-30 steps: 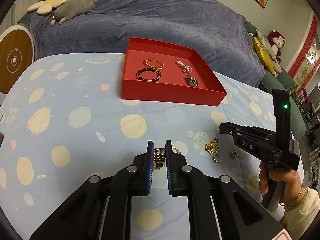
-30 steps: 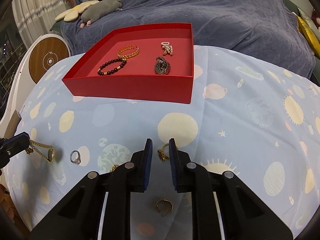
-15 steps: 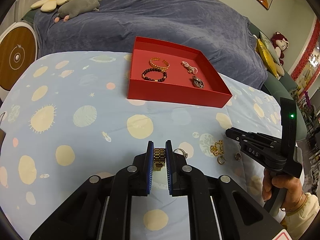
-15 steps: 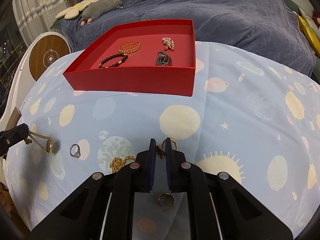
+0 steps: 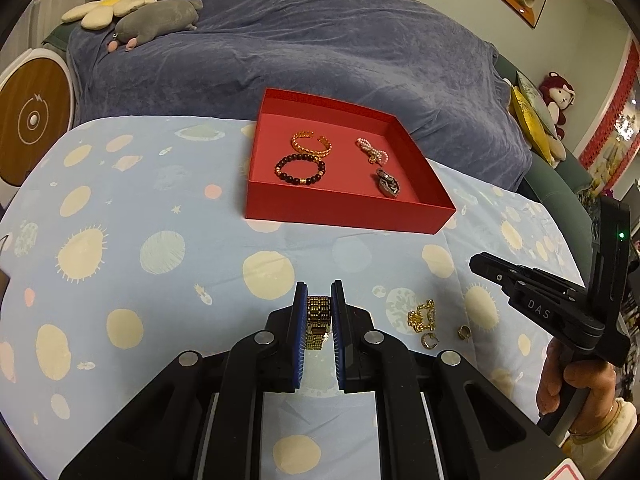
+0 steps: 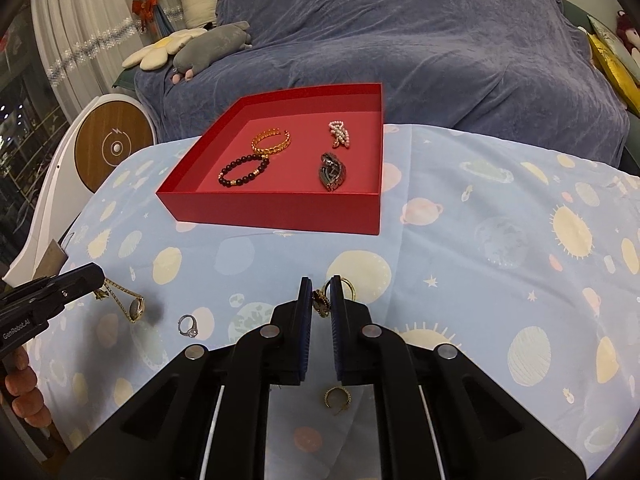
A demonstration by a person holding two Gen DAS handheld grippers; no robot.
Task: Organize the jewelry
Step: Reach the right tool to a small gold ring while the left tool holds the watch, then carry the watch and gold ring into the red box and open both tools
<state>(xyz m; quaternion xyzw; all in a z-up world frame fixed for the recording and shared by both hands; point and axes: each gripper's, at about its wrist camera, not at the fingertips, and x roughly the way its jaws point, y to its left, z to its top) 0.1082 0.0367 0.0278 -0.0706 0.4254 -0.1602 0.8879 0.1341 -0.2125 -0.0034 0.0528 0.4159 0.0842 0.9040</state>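
A red tray [image 5: 344, 213] [image 6: 280, 210] sits at the far side of the blue cloth. In it lie a gold bangle [image 5: 311, 145], a dark bead bracelet [image 5: 300, 170], a pearl piece [image 5: 372, 151] and a dark metal piece [image 5: 387, 183]. My left gripper [image 5: 319, 304] is shut on a gold watch band [image 5: 318, 320], held above the cloth; it also hangs in the right wrist view [image 6: 124, 300]. My right gripper [image 6: 321, 296] is shut on a small dark gold earring [image 6: 320, 303], lifted off the cloth.
Loose on the cloth: a gold chain [image 5: 422, 316], two small hoops [image 5: 430, 340], a stone ring [image 6: 188, 326], a gold ring [image 6: 348, 286] and a gold hoop [image 6: 337, 397]. A blue-covered sofa [image 5: 320, 52] stands behind the table. A round wooden panel [image 6: 114, 148] is at left.
My right gripper has closed on the small earring and lifted it. Both grippers have risen and drawn back a little from the cloth; the left still holds the watch band.
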